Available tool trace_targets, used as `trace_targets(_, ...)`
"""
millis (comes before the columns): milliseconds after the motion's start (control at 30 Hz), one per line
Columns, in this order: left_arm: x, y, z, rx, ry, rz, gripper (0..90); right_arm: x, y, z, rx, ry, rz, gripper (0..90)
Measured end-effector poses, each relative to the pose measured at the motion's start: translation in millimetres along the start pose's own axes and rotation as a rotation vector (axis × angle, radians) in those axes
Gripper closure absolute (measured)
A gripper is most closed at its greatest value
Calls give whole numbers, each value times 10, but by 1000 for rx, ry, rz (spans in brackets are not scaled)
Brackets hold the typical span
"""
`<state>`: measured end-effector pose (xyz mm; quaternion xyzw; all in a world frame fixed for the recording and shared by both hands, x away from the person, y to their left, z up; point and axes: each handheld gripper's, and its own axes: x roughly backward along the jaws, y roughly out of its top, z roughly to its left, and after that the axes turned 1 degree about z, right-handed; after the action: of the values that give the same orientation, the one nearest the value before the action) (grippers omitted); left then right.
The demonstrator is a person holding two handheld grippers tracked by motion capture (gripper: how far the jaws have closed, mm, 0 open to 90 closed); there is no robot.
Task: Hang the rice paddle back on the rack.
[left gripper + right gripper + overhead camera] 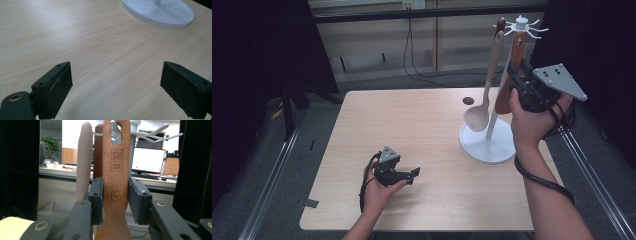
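Right gripper view: the right gripper (115, 200) clamps the brown spatula (116, 177) hanging on the white rack (488, 142). Near the rack's base, the left gripper (116, 87) rests, jaws apart.

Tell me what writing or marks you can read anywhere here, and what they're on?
"SINCE 1995": stamped on the brown wooden utensil handle, under a square emblem whose character is too stylised to read.
"Ag+": in a circle lower on the same handle.
The lit monitor behind: too small to read.
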<state>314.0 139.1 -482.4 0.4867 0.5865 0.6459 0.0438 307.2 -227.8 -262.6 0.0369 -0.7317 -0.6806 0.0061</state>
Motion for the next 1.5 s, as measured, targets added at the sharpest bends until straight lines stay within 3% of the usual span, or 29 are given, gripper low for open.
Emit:
trace_targets(633, -4, -4, -6, 7, 1, -3, 104, -20, -48, -26, 36, -13, -14, 666)
trace_targets(1167, -11, -1, -13, -4, -2, -1, 104, 41, -65, -60, 16, -17, -49, 579)
trace_targets(1500, -2, 4, -13, -15, 0, 10, 104, 103, -113, -39, -14, 67, -52, 429)
